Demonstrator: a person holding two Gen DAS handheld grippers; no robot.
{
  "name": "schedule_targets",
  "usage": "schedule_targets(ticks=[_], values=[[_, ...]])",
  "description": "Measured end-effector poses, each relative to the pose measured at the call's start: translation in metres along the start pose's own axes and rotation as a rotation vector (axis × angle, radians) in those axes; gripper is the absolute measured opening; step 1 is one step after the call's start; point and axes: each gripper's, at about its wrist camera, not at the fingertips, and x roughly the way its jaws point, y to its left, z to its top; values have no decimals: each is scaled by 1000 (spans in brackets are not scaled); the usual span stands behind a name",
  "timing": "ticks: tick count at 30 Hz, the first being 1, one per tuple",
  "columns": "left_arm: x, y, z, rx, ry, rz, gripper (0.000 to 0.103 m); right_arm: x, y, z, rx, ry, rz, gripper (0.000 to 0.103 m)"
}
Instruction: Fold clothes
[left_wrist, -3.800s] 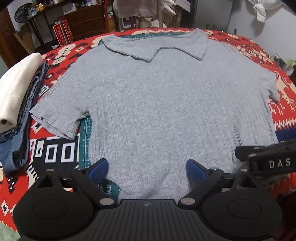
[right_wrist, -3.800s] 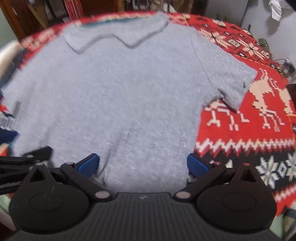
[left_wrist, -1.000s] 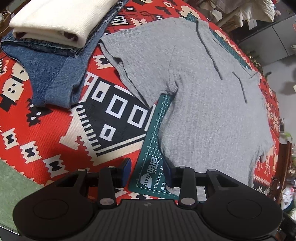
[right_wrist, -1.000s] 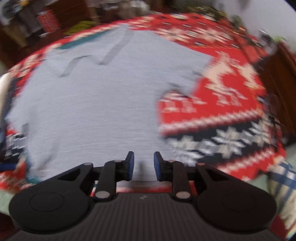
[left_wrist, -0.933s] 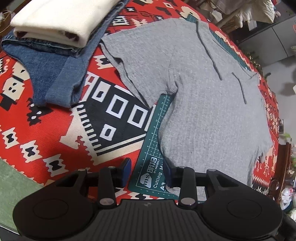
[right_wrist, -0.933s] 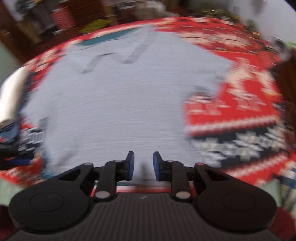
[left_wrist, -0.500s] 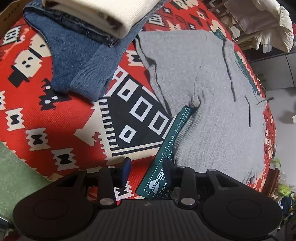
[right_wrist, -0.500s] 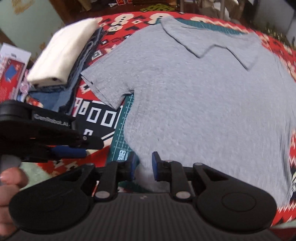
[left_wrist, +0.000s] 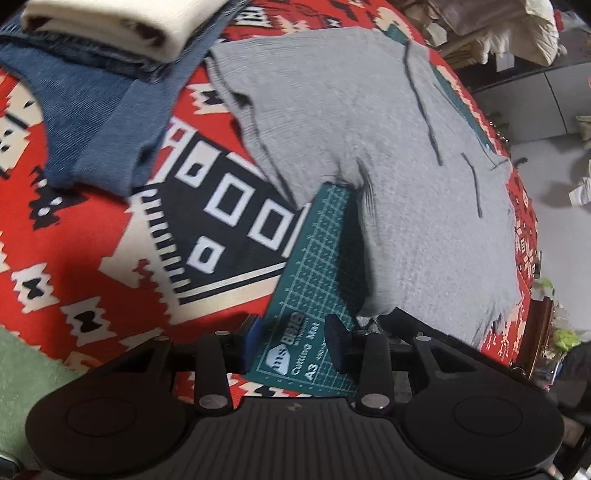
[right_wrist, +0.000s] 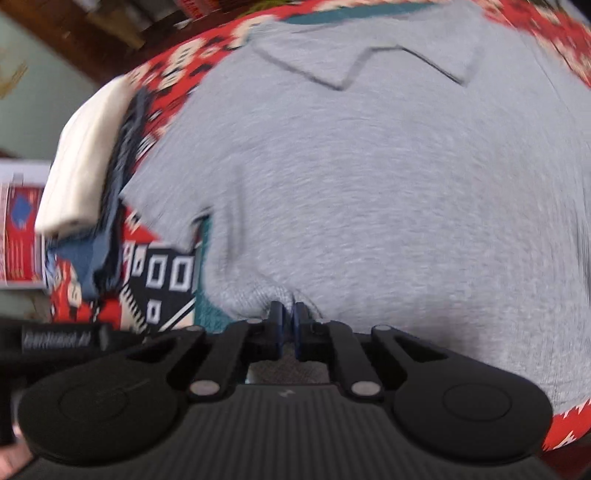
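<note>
grey polo shirt (left_wrist: 388, 140): spread flat, collar away from both cameras, on surface draped with red patterned cloth (left_wrist: 74, 266); landmark for all entries below.

green cutting mat (left_wrist: 317, 280): under shirt, one corner showing past shirt's lower left edge, printed "cutting mat a3".

shirt's left sleeve (left_wrist: 258, 110): lying flat on cloth, pointing toward folded stack.

folded blue jeans (left_wrist: 92, 122): well beyond shirt's left sleeve, on cloth.

folded cream garment (left_wrist: 122, 22): on top of jeans.

left hand-held gripper (left_wrist: 293, 341): just beside shirt's lower left corner, over exposed mat corner; blue pads part open with clear gap, nothing between them.

right hand-held gripper (right_wrist: 287, 325): at shirt's hem (right_wrist: 273, 295) near lower left corner; pads nearly together, pinching small bunched fold of grey fabric, puckers radiating from grip.

red printed box (right_wrist: 18, 232): far past folded stack, off the surface edge, blurred.

right wrist view: motion-blurred, fine detail unreadable.
</note>
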Motion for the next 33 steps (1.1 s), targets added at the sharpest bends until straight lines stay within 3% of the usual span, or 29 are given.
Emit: schedule_targets(ticks=[6, 11, 19, 23, 27, 33], values=[[5, -23, 1, 75, -40, -75, 36, 10, -37, 13, 149, 26, 103, 7], [17, -42, -3, 151, -40, -65, 36, 16, -57, 18, 243, 11, 125, 10], [38, -51, -1, 144, -11, -105, 36, 20, -73, 20, 294, 23, 180, 9], [50, -52, -1, 131, 41, -127, 8, 19, -74, 20, 297, 24, 181, 9], [47, -55, -3, 155, 27, -101, 3, 17, -73, 19, 296, 23, 179, 14], [25, -32, -4, 107, 64, -19, 3, -5, -70, 14, 250, 4, 140, 18]])
